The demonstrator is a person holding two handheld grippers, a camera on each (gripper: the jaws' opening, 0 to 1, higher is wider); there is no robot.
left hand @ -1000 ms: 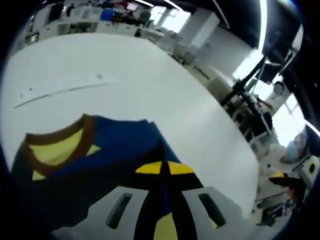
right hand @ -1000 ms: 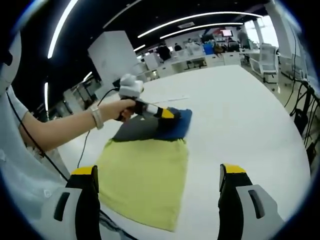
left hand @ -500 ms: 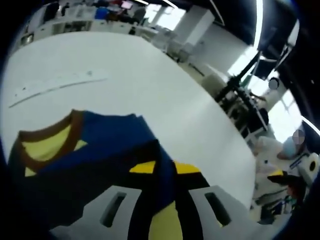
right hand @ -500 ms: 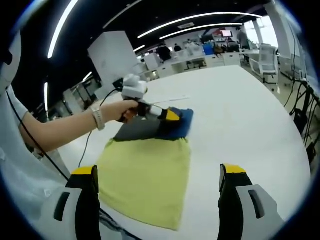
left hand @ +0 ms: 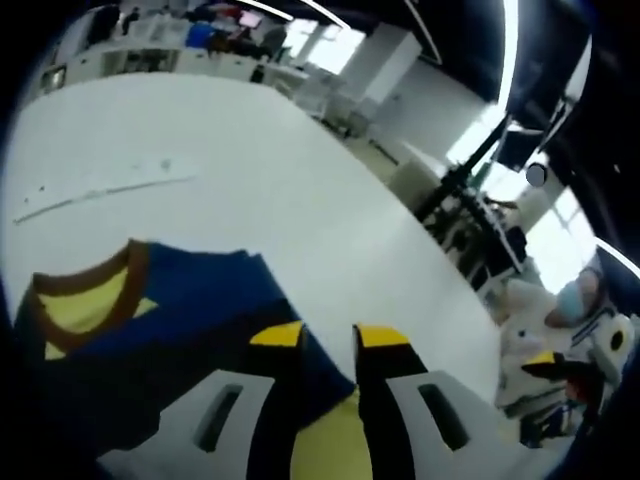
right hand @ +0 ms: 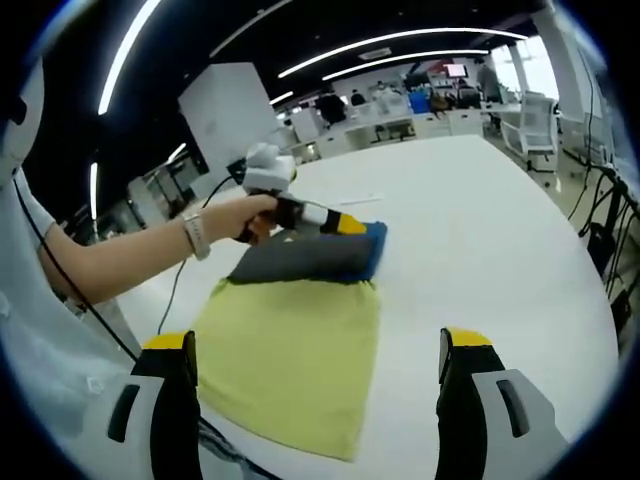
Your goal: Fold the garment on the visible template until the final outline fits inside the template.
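Two grippers: left gripper (right hand: 352,224) clamped on the soft, limp shirt (right hand: 295,350) at its folded navy edge, right gripper (right hand: 315,375) spread apart near the hem.

We are seeing soft matt cloth in the garment (right hand: 300,350), its yellow-green body slightly fuzzy ahead of our right gripper (right hand: 315,400), its navy part (left hand: 190,300) smooth-knit beyond our left gripper (left hand: 328,345). The table (right hand: 480,240) is looking smooth, matt white. The gripper jaws are showing hard, faintly glossy plastic.
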